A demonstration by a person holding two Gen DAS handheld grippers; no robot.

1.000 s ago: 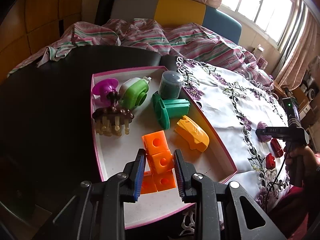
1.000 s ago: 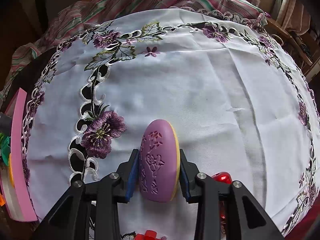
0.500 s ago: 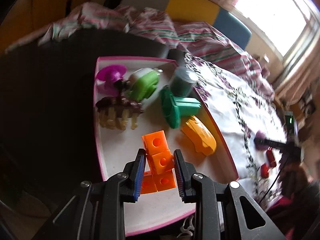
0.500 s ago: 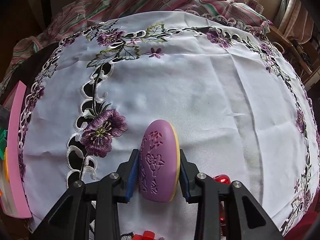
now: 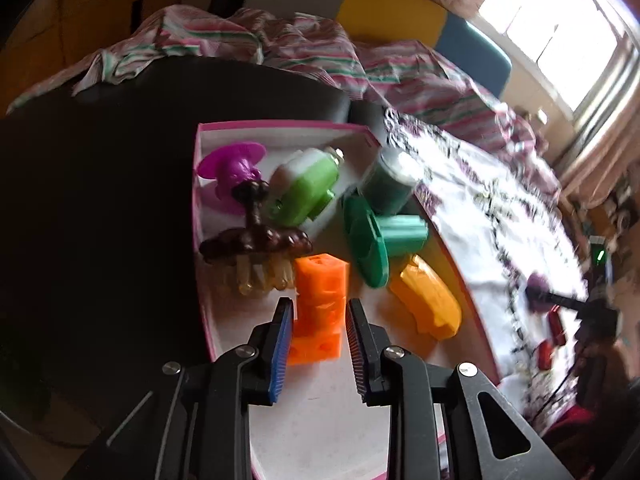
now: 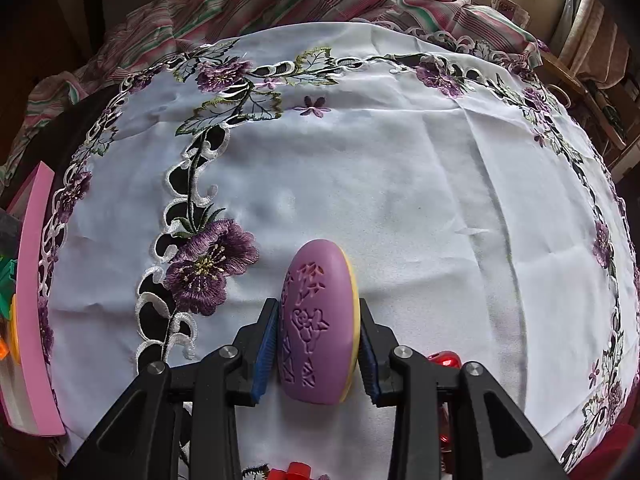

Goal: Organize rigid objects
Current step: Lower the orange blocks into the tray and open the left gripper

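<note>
Above tablecloth (image 6: 400,200): right gripper (image 6: 318,336), steeply down-tilted.

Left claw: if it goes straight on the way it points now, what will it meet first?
Probably the brown hair clip: the left claw grips the orange blocks, whose far end nearly touches it. Depth is unclear.

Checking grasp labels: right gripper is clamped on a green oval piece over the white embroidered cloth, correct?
Colour is wrong. The right gripper is clamped on a purple oval piece with a yellow edge, over the white embroidered cloth. The right wrist view shows it.
</note>
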